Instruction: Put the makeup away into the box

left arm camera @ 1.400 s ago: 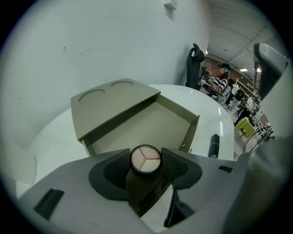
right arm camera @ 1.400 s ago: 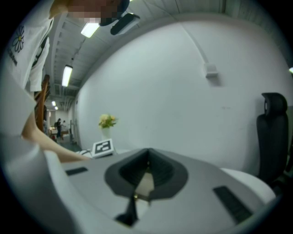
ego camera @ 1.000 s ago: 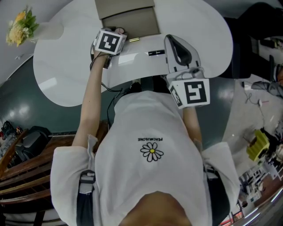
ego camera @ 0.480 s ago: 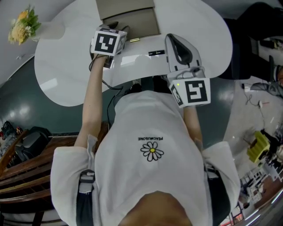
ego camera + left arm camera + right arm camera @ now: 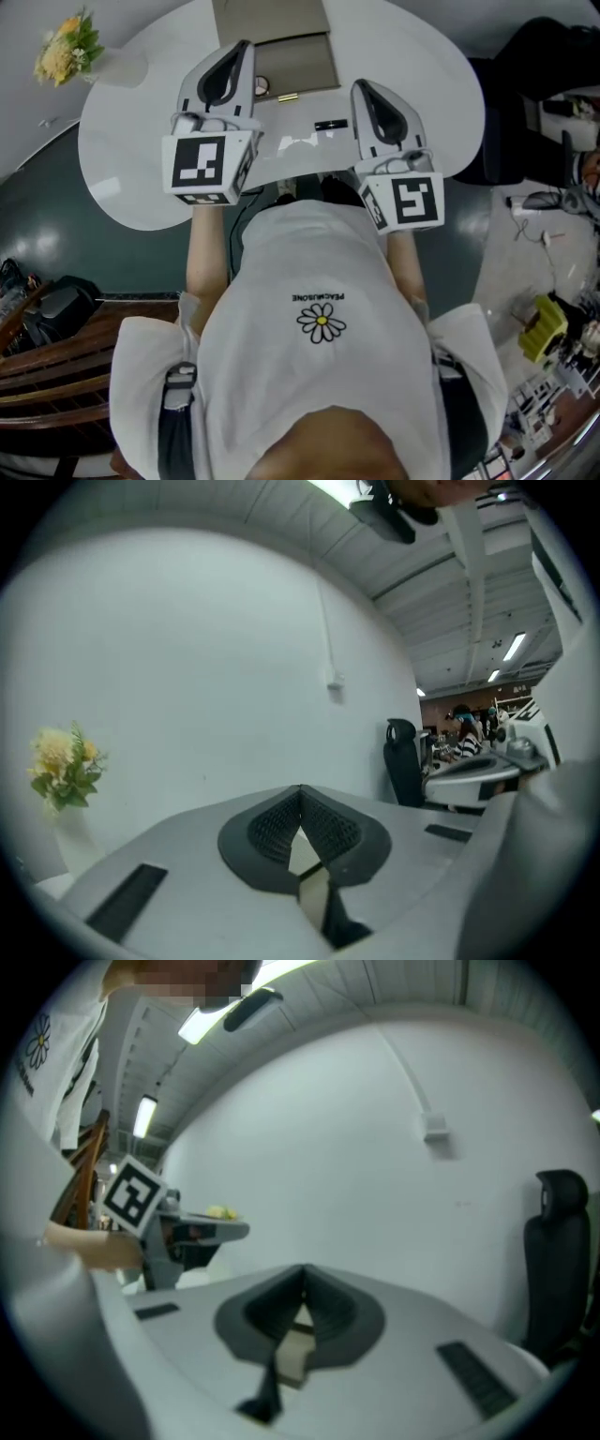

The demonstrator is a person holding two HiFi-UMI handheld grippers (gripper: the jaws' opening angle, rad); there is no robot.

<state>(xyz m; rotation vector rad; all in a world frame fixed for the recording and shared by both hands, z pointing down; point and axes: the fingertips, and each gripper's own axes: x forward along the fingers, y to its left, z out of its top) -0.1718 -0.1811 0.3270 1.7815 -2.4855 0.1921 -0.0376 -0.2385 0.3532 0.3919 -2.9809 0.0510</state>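
At the far left a yellow posy [image 5: 61, 47] stood in a white vase [image 5: 117, 67] on the round, glossy white worktop [image 5: 131, 159]; the left gripper [image 5: 300, 803] hung above it, its ribbed black fingers just closed and pressed together with nothing between them. The box [image 5: 300, 61], matte brown cardboard with an open flap, sat at the worktop's far edge. Just in front of it lay a small gold tube [image 5: 288, 97], and near that a slim black stick [image 5: 330, 124], both outside the box. The right gripper [image 5: 302, 1283] hovered beside them, fingers likewise together and empty. Both pieces looked hard, smooth and round, so likely to roll; the next pick probably wanted fingers spread wide, lowered squarely across the tube's short axis, closed gently, then lifted clear over the cardboard wall.
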